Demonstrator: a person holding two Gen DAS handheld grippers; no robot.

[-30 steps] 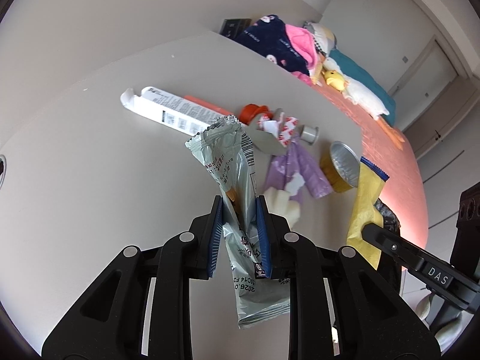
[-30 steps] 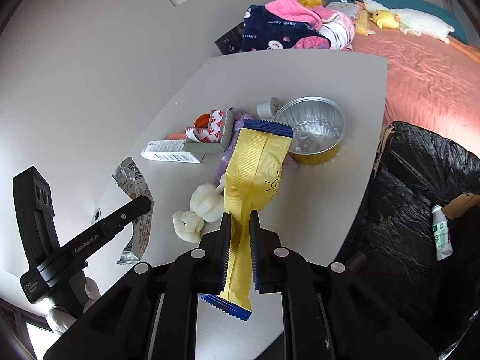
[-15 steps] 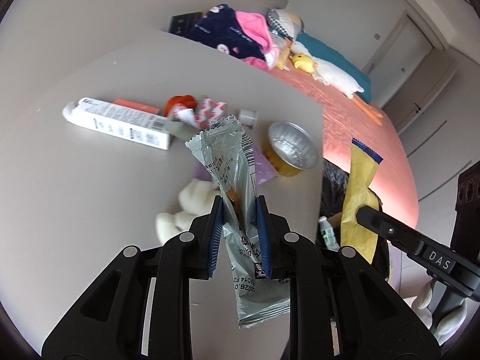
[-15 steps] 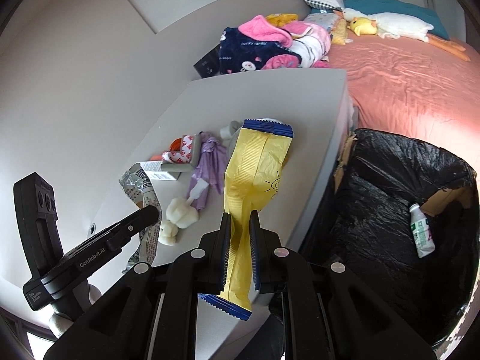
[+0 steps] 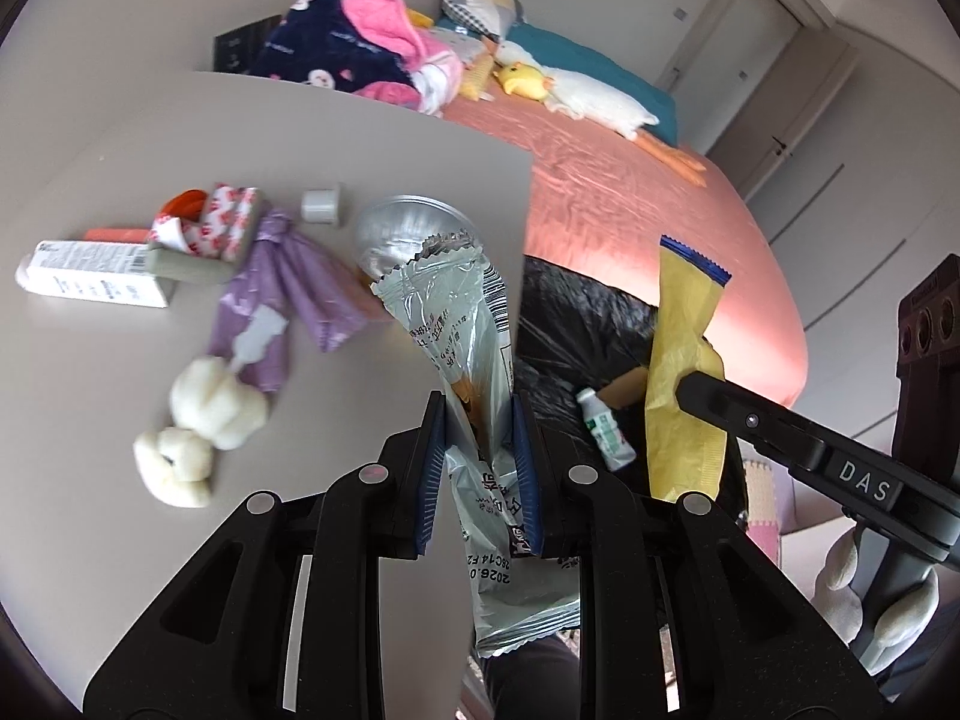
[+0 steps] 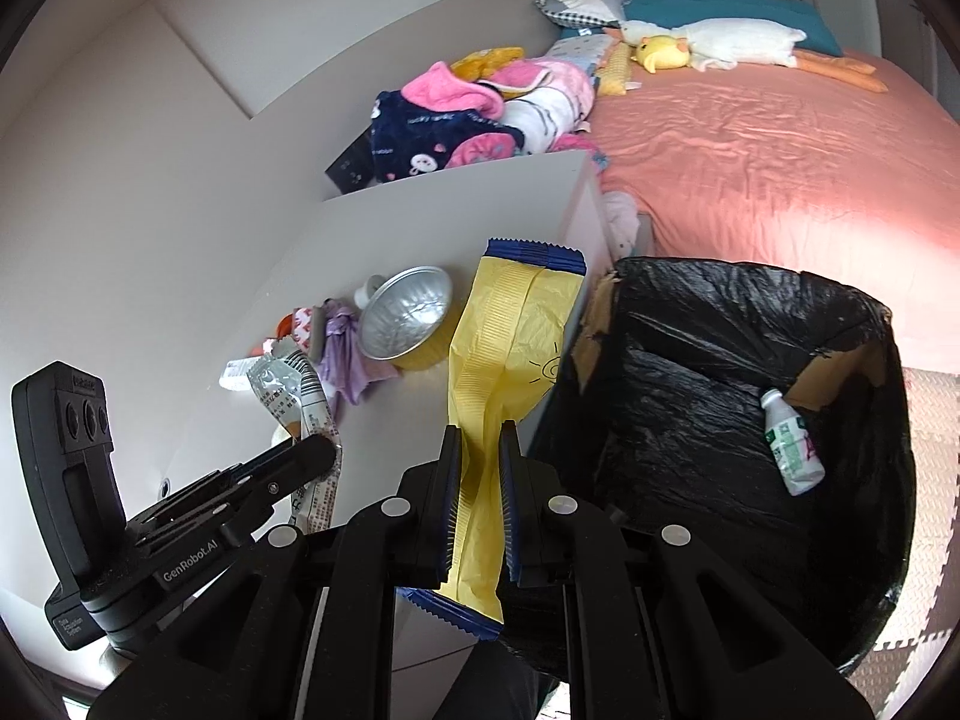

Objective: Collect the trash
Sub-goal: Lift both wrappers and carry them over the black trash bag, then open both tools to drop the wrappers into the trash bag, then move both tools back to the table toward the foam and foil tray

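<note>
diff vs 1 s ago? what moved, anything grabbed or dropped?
Both grippers swung off the table toward the black-lined bin, now wide in the right view. Nothing grabbed or dropped: left gripper stays shut on the silver wrapper, right gripper on the yellow wrapper. Table litter and the bottle in the bin look unmoved.

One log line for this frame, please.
left tool: silver wrapper | right tool: yellow wrapper | bin: bottle inside
</note>
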